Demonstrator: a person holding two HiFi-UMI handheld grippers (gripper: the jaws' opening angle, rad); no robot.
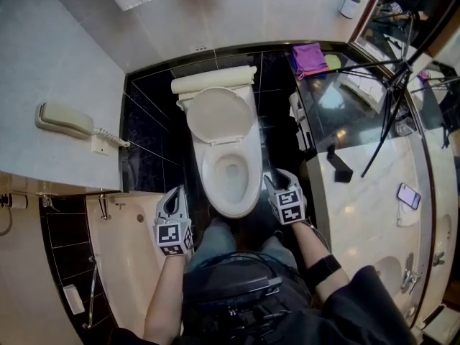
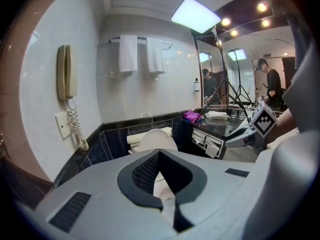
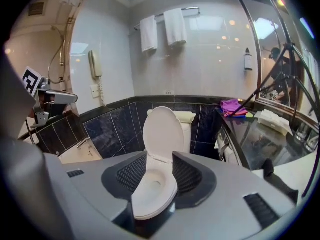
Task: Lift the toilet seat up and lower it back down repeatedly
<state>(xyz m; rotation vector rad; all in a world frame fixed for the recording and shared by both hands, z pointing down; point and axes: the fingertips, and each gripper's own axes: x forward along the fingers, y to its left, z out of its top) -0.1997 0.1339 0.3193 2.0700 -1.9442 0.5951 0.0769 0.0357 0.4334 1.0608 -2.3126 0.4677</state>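
The white toilet [image 1: 228,185] stands against the dark tiled wall. Its lid [image 1: 219,115] is tipped up against the tank, and the seat ring [image 3: 150,204] lies flat on the bowl. My right gripper [image 1: 274,183] hovers at the bowl's front right edge and stands open; in the right gripper view [image 3: 159,160] the seat and bowl show through the gap, untouched. My left gripper [image 1: 175,198] is at the bowl's front left, apart from it. Its pads meet at the tips [image 2: 157,154] with nothing held.
A wall phone [image 1: 65,119] with a coiled cord hangs at the left above the bathtub rim [image 1: 126,243]. A glass and marble counter [image 1: 359,164] on the right carries a purple cloth [image 1: 309,57], a tripod [image 1: 392,85] and a smartphone [image 1: 408,195]. Towels [image 3: 161,29] hang above the tank.
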